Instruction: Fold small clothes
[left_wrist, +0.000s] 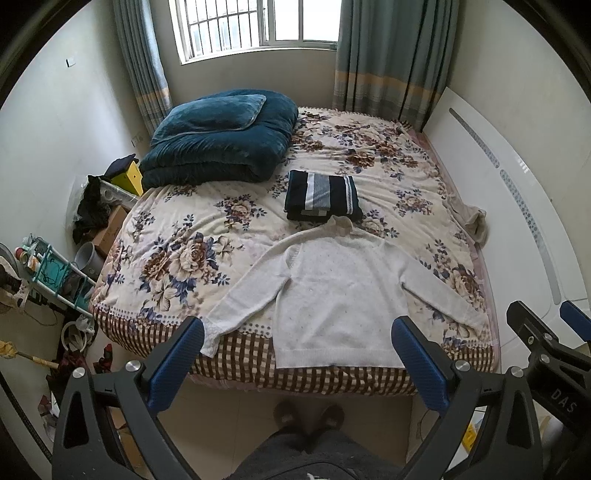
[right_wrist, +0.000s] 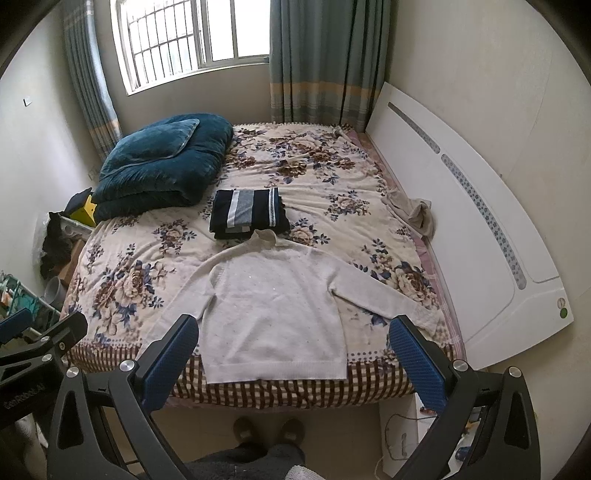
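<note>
A white knit sweater (left_wrist: 332, 291) lies flat and face up on the floral bed (left_wrist: 177, 251), both sleeves spread, its hem hanging over the near edge. It also shows in the right wrist view (right_wrist: 273, 314). A folded navy striped garment (left_wrist: 321, 195) lies just beyond its collar, also in the right wrist view (right_wrist: 247, 214). My left gripper (left_wrist: 295, 332) is open and empty, held above the floor in front of the hem. My right gripper (right_wrist: 291, 332) is open and empty at the same height, to the right.
A folded teal quilt with a pillow (left_wrist: 218, 144) sits at the bed's far left. A beige cloth (right_wrist: 413, 210) lies by the white headboard (right_wrist: 480, 229) on the right. Clutter and a rack (left_wrist: 48, 273) stand on the floor left of the bed. My slippered feet (left_wrist: 306, 417) are below.
</note>
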